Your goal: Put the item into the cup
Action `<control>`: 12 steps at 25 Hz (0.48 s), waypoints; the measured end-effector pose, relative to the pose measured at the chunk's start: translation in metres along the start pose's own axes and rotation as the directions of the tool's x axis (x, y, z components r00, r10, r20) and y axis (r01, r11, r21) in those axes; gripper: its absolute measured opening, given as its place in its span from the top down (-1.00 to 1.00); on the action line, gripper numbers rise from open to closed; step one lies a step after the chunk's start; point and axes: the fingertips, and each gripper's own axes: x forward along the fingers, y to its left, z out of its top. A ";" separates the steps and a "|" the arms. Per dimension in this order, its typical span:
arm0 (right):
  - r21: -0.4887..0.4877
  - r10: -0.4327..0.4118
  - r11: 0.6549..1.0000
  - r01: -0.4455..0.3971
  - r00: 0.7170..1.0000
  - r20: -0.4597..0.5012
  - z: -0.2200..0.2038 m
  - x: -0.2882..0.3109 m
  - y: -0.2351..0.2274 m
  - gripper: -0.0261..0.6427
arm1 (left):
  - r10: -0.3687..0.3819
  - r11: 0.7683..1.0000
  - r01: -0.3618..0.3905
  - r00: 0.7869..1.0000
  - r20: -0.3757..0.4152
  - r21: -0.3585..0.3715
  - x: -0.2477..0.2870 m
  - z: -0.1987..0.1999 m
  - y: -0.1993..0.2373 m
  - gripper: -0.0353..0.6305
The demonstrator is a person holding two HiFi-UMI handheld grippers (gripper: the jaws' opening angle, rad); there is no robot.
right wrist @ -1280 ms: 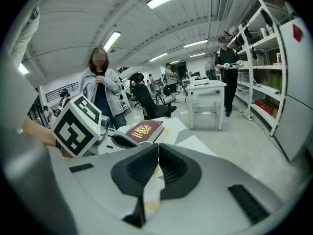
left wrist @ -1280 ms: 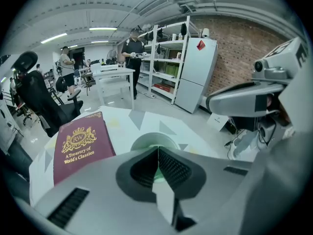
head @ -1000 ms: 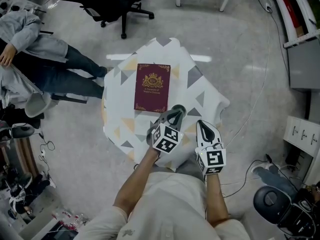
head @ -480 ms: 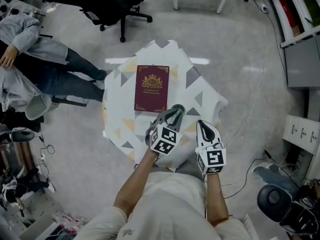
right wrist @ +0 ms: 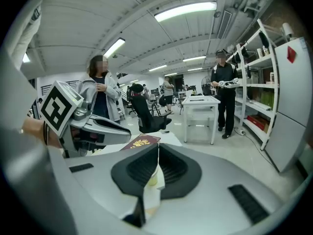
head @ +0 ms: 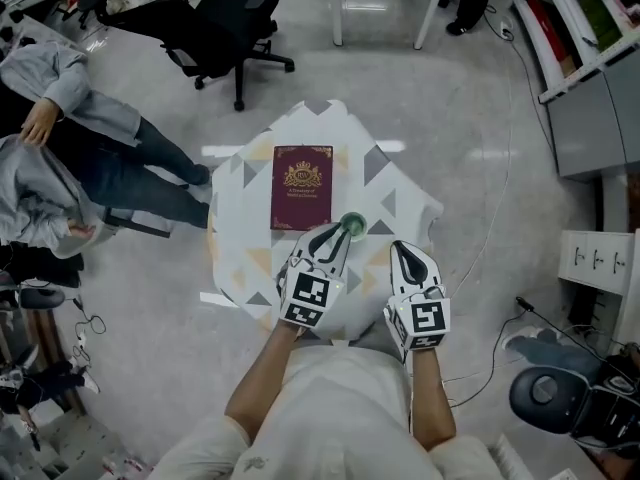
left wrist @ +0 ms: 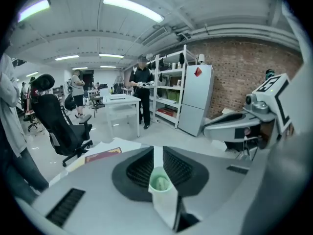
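Your left gripper (head: 338,236) is clamped on the green cup (head: 353,225), and your right gripper (head: 401,249) has its jaws pressed nearly together on nothing clear.

The cup sits between your left jaws over the small table (head: 400,203), just off the lower right corner of the maroon book (head: 302,186); something pale lies inside the cup, and you can't tell if the cup touches the cloth. A white cloth with grey and yellowish triangles covers the table. The floor (head: 460,118) around it is glossy grey. A black office chair (head: 225,23) stands beyond, a person in grey (head: 90,138) is at your left, and shelving (head: 590,38) is at your right.
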 end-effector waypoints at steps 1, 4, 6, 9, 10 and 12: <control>-0.009 -0.006 1.000 0.006 1.000 0.013 0.007 -0.003 0.001 0.89 | 0.005 1.000 -0.005 1.000 0.030 0.002 -0.007 0.008 0.001 0.69; -0.033 -0.021 0.999 0.023 0.998 0.059 0.028 -0.013 0.005 0.89 | 0.008 1.000 -0.008 0.993 0.117 0.004 -0.029 0.030 0.003 0.69; -0.044 -0.030 0.998 0.034 0.996 0.084 0.043 -0.021 0.010 0.89 | 0.000 1.000 -0.001 0.985 0.173 0.004 -0.043 0.042 0.003 0.69; -0.058 -0.051 0.997 0.058 0.992 0.117 0.067 -0.034 0.017 0.89 | -0.017 1.000 0.015 0.969 0.245 0.009 -0.064 0.057 0.001 0.69; -0.064 -0.054 0.996 0.063 0.990 0.129 0.073 -0.038 0.020 0.89 | -0.022 1.000 0.018 0.964 0.264 0.015 -0.070 0.061 0.000 0.69; -0.072 -0.053 0.995 0.064 0.987 0.152 0.079 -0.046 0.025 0.89 | -0.029 0.999 0.022 0.955 0.295 0.026 -0.081 0.068 -0.001 0.70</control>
